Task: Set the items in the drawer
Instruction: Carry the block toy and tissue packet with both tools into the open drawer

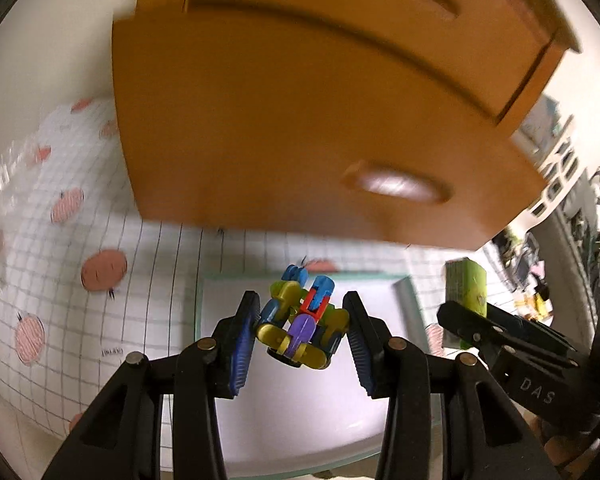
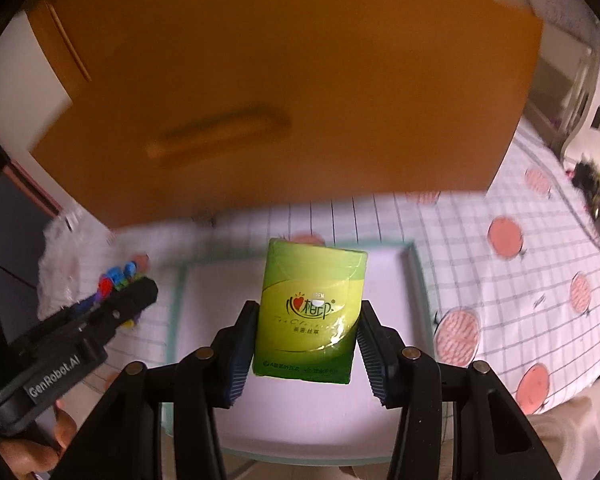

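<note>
Left claw (image 1: 302,334) clamped on a multicoloured plastic block toy (image 1: 300,320); right claw (image 2: 306,344) clamped on a green tissue packet (image 2: 312,312). Both hang above the pale tray (image 2: 414,264), near the orange wooden drawer unit (image 1: 300,120). Risk: the knobbly toy slipping, or either item striking a closed drawer front.

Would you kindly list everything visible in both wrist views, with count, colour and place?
toy: one, multicoloured plastic, gripped in the left gripper above the tray
pack: one, green, gripped in the right gripper above the tray
tray: one, white with teal rim, on the cloth below both grippers
cabinet: one, orange-brown, drawers with handles, behind the tray
cloth: one, white grid with pink fruit, covering the table
left gripper: one, black, shut on the toy
right gripper: one, black, shut on the pack
</note>
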### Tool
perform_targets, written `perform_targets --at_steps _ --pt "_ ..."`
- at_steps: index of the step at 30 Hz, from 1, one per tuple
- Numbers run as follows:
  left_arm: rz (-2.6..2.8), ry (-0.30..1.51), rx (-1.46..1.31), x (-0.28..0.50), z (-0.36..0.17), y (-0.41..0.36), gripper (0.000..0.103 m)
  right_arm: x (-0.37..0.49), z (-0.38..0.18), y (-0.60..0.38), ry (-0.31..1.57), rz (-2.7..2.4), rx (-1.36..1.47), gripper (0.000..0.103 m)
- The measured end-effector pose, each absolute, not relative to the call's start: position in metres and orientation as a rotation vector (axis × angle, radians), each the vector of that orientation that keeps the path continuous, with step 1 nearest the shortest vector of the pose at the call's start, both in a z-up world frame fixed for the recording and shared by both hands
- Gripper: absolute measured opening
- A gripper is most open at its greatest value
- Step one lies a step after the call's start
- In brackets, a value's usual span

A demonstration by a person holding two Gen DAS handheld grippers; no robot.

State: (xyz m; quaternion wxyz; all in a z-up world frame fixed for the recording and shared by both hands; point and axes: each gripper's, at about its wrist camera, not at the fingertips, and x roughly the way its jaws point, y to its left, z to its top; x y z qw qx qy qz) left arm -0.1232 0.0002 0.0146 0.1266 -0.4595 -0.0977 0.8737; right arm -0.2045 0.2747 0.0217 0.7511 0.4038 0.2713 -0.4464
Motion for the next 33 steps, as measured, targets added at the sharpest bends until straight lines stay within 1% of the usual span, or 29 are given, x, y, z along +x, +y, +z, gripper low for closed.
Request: perform_targets --at_steps 6,9,15,25,28,33 --pt "2.571 -0.266 -1.171 -0.117 0.063 0.009 0.044 -0.216 0.07 0.279 0.476 -0.99 0.824 0.051" --pt "2.578 -0.253 -1.104 -0.117 0.083 0.014 0.044 -0.223 0.089 0.279 0.405 -0.973 0.845 0.051" --pt "2.612 -0.246 -0.993 -0.127 0.123 0.017 0.044 -0.235 0.124 0.271 0.325 -0.987 0.835 0.051" --pt "2.651 -0.232 -0.846 -0.142 0.179 0.013 0.045 -0.24 0.181 0.247 0.27 -1.036 0.728 0.051" --pt "2.667 -0.226 -0.82 -0.148 0.189 0.01 0.045 -0.239 0.198 0.242 0.268 -1.039 0.699 0.051" --pt "2.683 -0.234 -0.808 -0.154 0.195 0.002 0.045 -0.227 0.211 0.228 0.304 -1.03 0.672 0.051"
